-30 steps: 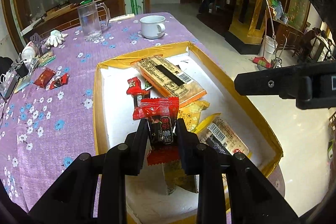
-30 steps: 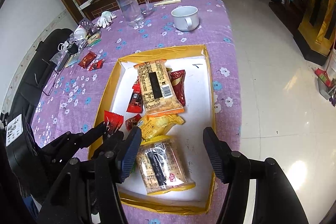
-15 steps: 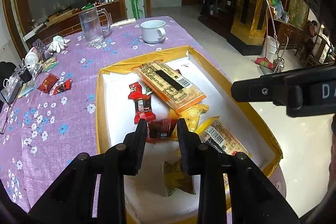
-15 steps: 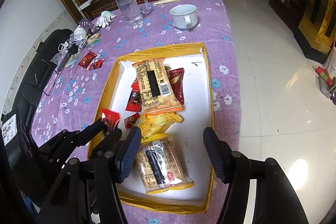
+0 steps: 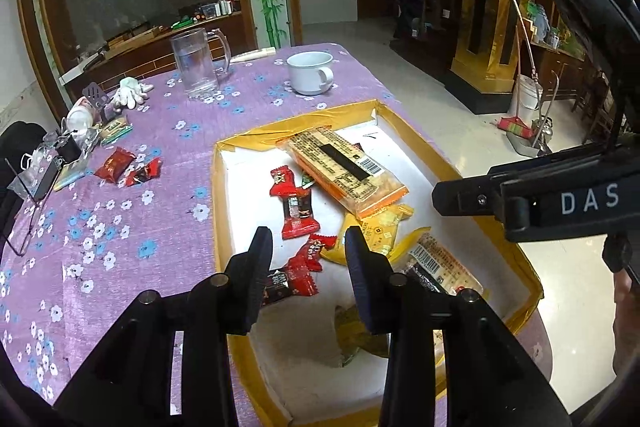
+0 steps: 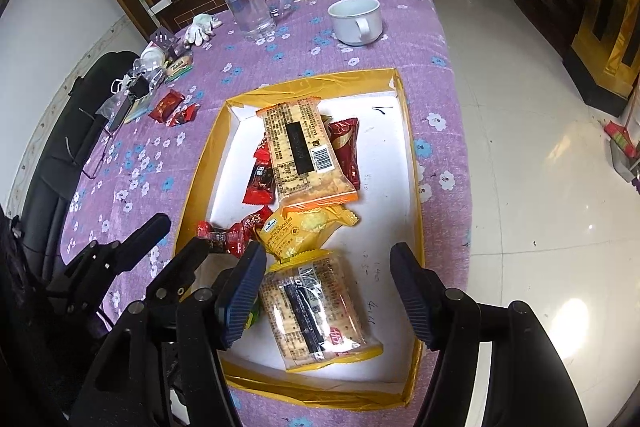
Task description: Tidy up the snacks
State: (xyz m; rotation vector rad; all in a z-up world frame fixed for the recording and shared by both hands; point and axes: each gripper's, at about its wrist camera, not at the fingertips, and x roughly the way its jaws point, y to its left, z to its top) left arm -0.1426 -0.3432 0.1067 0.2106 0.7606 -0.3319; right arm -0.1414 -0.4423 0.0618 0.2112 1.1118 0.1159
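Left tool (image 5: pixel 308 247) jaws parting, nothing clamped; red candy (image 5: pixel 294 277) lies in tray (image 5: pixel 218 211), near-left corner. Right tool (image 6: pixel 328 291) apart, opening, above cracker pack (image 6: pixel 316 311). Candy light, crinkly, slippery: pinch mid-body.

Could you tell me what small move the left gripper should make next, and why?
Probably lift the left gripper clear of the yellow-rimmed cardboard tray. Its fingers are opening, and the small red snack packet lies loose on the tray floor between them, so that packet looks delivered; two red packets wait on the purple tablecloth.
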